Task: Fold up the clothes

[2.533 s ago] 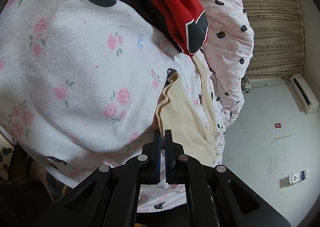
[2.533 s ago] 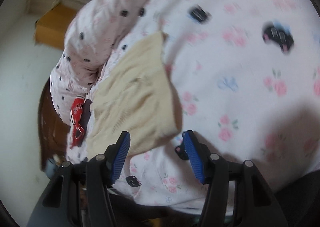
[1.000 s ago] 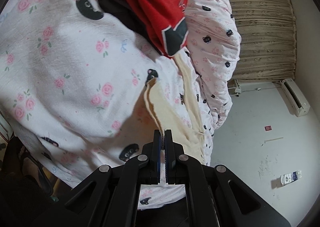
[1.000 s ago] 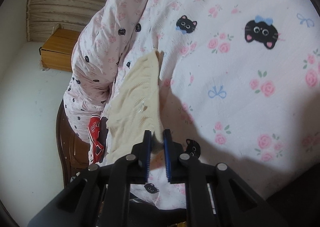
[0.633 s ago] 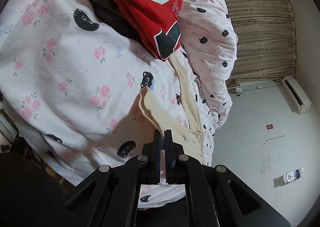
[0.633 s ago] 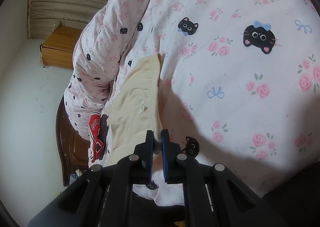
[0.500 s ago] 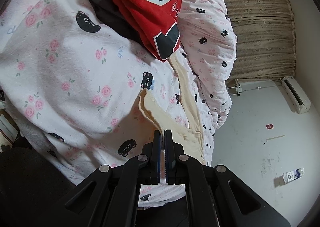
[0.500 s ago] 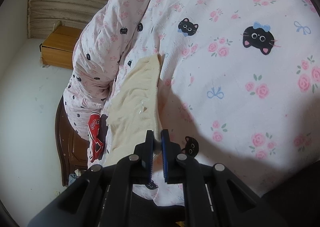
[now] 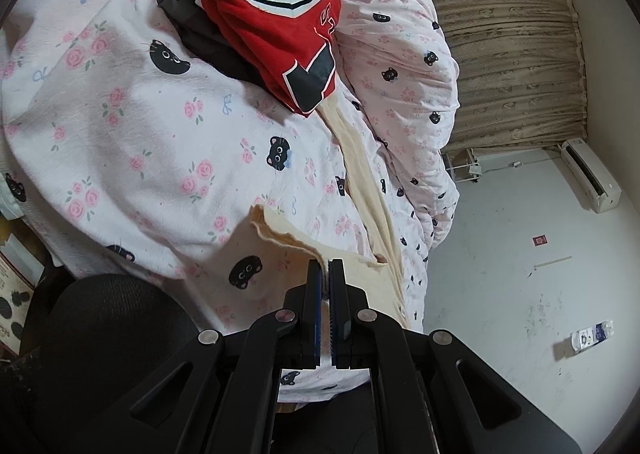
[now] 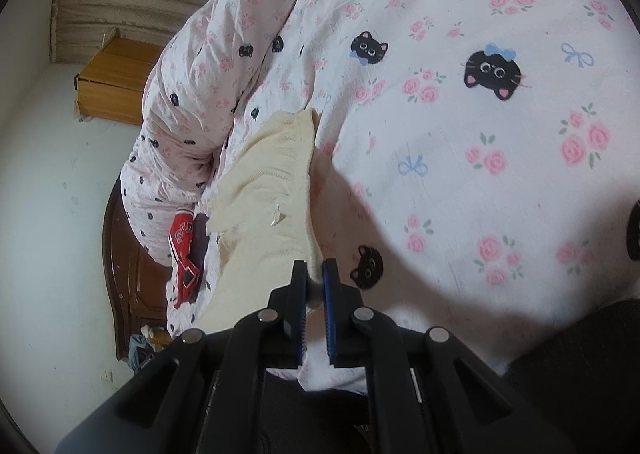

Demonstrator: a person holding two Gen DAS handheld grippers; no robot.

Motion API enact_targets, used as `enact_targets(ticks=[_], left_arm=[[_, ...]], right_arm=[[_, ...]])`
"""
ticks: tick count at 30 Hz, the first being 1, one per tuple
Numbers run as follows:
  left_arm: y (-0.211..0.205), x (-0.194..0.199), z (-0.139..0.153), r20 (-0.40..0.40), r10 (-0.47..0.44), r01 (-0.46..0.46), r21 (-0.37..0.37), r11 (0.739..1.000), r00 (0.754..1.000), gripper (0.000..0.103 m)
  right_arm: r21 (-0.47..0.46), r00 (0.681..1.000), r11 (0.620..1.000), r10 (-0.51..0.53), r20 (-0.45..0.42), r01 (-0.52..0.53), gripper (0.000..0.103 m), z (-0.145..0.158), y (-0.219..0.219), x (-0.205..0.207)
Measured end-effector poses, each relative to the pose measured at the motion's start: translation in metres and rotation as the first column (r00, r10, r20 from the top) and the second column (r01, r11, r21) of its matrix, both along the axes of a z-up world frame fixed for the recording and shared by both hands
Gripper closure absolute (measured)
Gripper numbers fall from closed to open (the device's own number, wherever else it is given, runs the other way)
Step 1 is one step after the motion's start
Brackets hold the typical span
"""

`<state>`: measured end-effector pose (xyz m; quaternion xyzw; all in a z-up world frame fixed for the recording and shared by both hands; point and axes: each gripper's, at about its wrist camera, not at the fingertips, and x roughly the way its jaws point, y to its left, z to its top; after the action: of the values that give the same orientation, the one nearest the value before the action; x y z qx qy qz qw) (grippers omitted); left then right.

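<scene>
A cream knit garment (image 9: 362, 190) lies stretched along the bed's edge, over the pink floral cat-print cover (image 9: 132, 142). My left gripper (image 9: 325, 268) is shut on one raised corner of it, lifted off the cover. In the right wrist view the same cream garment (image 10: 276, 182) runs away from me, and my right gripper (image 10: 315, 268) is shut on its near ribbed hem. The garment's far end slips under a red jersey (image 9: 272, 22) piled on a dark grey garment (image 9: 188, 2).
A rolled quilt (image 9: 404, 66) in the same print lies beside the garment. Below the bed is white floor with a small packet (image 9: 592, 338). A wooden nightstand (image 10: 116, 82) and the dark headboard (image 10: 128, 262) show at the right view's left. A black chair (image 9: 100, 338) is near me.
Both grippers have risen and pulled back from the bed while holding the cream garment, so more of the cover and the red jersey shows. The right gripper closed on the hem earlier.
</scene>
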<state>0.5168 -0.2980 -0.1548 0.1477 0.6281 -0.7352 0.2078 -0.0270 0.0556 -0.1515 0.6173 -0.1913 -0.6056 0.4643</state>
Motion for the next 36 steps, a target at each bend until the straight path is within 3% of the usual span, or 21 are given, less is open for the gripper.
enact_targets(ticks=[10, 15, 22, 29, 36], left_arm=[[-0.033, -0.028, 0.023, 0.015, 0.004, -0.004, -0.023, 1.0, 1.0, 0.101], [-0.076, -0.07, 0.05, 0.071, -0.008, 0.013, -0.067, 0.998, 0.997, 0.101], [-0.126, -0.129, 0.066, 0.16, -0.031, 0.048, -0.1, 0.994, 0.987, 0.101], [-0.178, -0.17, 0.052, 0.238, -0.006, 0.028, -0.087, 0.996, 0.971, 0.101], [-0.219, -0.212, 0.034, 0.301, -0.001, 0.025, -0.076, 0.997, 0.954, 0.101]], right_arm=[[0.024, 1.0, 0.999, 0.023, 0.015, -0.023, 0.095, 0.0, -0.006, -0.001], [0.026, 0.999, 0.999, 0.017, 0.035, -0.018, 0.095, 0.007, -0.02, -0.013], [0.03, 0.998, 0.999, 0.009, 0.062, -0.011, 0.095, 0.016, -0.041, -0.03], [0.038, 0.996, 0.999, 0.001, 0.092, -0.004, 0.094, 0.017, -0.07, -0.052], [0.073, 0.993, 0.997, -0.002, 0.116, -0.006, 0.094, 0.0, -0.109, -0.079]])
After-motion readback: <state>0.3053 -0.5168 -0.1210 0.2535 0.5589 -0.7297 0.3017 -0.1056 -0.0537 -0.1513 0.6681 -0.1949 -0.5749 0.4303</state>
